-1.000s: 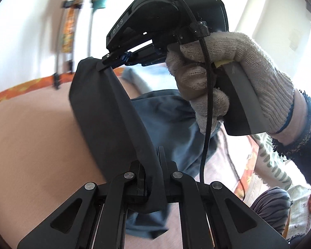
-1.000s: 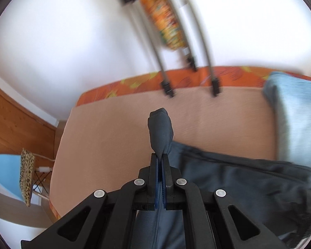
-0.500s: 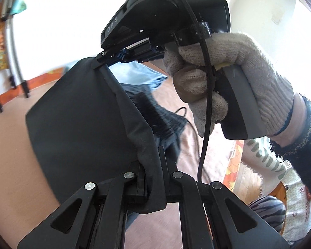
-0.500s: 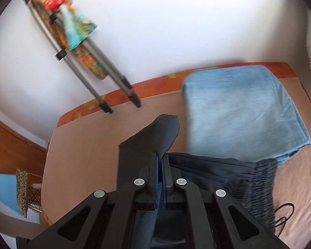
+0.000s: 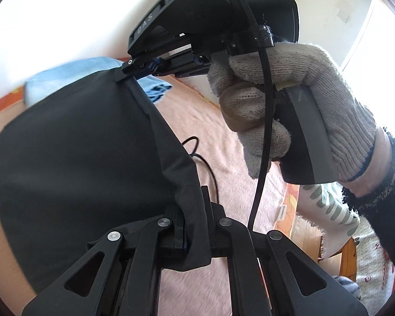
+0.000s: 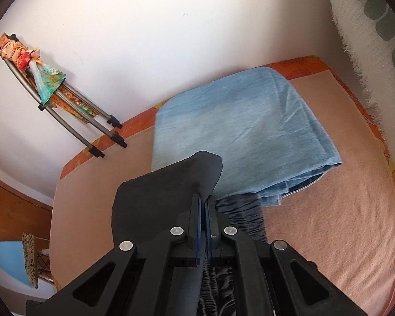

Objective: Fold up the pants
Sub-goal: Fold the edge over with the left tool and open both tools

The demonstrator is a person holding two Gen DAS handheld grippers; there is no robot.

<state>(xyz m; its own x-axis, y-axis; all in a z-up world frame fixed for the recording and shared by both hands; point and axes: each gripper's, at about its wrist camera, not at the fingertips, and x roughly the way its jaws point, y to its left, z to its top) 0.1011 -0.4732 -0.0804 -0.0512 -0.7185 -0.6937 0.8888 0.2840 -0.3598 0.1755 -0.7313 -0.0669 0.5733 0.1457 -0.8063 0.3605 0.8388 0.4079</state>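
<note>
The dark grey pants hang lifted above the pink bed. My left gripper is shut on one corner of the leg hem. My right gripper, held by a gloved hand, is shut on the other corner, so the hem stretches between them. In the right wrist view my right gripper pinches the dark fabric. The gathered elastic waistband lies on the bed just below and right of it.
Folded light blue cloth lies on the bed beyond the pants. A black cable lies on the bed. A folded metal frame with colourful cloth leans on the white wall. A wooden floor and blue chair are at left.
Both grippers have carried the leg hem across the bed toward the waistband and the blue cloth. The view has swung away from the bare bed and the metal frame.
</note>
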